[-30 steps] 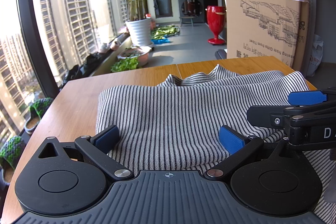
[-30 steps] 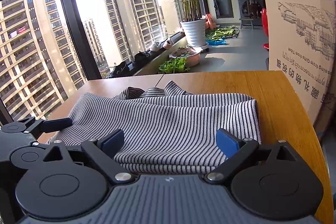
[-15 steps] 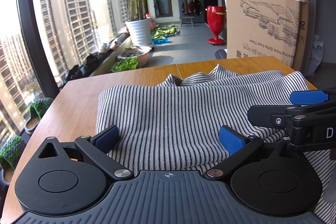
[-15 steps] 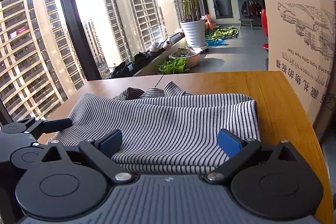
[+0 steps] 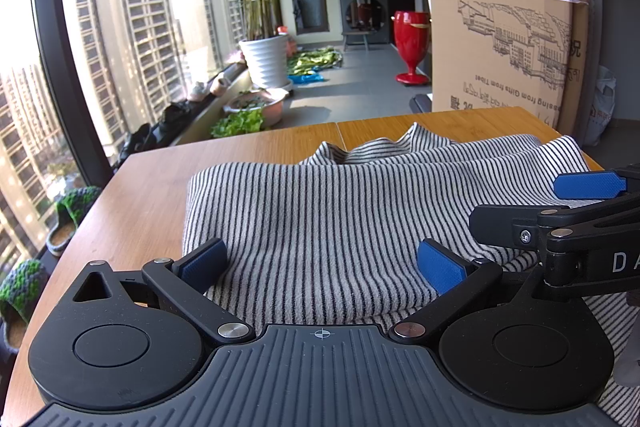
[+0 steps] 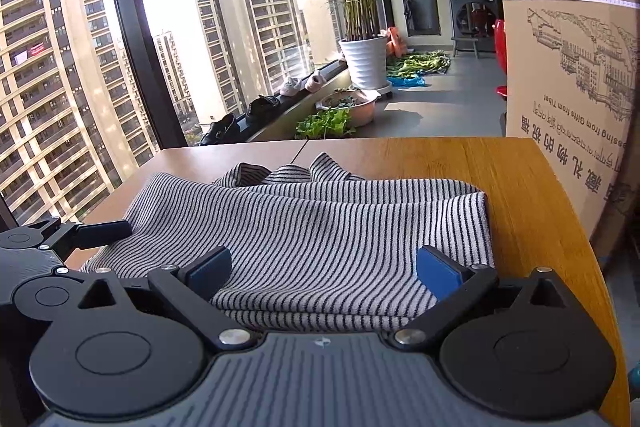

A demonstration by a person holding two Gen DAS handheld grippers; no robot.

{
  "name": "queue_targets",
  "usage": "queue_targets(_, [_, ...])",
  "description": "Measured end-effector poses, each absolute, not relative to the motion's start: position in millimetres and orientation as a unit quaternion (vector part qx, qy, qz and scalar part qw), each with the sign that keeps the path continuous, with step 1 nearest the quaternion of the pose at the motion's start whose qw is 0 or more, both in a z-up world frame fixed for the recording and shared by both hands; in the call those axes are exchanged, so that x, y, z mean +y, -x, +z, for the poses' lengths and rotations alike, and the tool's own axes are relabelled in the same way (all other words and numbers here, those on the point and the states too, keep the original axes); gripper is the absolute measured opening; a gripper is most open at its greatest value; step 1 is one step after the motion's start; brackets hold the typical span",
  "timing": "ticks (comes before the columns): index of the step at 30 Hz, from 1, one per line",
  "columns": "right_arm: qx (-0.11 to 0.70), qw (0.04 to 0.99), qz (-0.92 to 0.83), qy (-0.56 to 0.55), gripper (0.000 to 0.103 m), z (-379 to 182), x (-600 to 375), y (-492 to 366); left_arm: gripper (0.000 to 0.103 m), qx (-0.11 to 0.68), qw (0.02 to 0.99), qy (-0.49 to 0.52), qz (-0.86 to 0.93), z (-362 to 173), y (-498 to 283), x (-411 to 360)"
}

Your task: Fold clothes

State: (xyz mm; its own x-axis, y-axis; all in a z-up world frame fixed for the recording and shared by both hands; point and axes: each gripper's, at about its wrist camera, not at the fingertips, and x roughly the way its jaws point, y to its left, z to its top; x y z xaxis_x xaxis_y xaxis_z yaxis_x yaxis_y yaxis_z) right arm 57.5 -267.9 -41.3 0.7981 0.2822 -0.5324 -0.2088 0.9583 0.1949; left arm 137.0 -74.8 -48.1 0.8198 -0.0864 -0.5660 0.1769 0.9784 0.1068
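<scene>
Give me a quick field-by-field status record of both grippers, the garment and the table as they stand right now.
garment: striped top, grey with dark stripes, folded in layers, flat on the table
table: wooden table, bare wood to the right of the garment
left gripper: open, fingers straddling the garment's near edge
right gripper: open, fingers straddling the stacked near edge
gripper spacing: side by side, the right one's finger visible at the left view's right edge
beyond the table: cardboard box, potted palm
</scene>
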Motion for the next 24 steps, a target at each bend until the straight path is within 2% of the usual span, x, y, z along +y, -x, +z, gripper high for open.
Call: queue_targets(24, [0.281,0.947,0.132,-0.084,0.101,-41.3,-275.9,-52.8,0.103,0.292,0.951,-0.078,-0.069,-48.1,-137.1,-74.6])
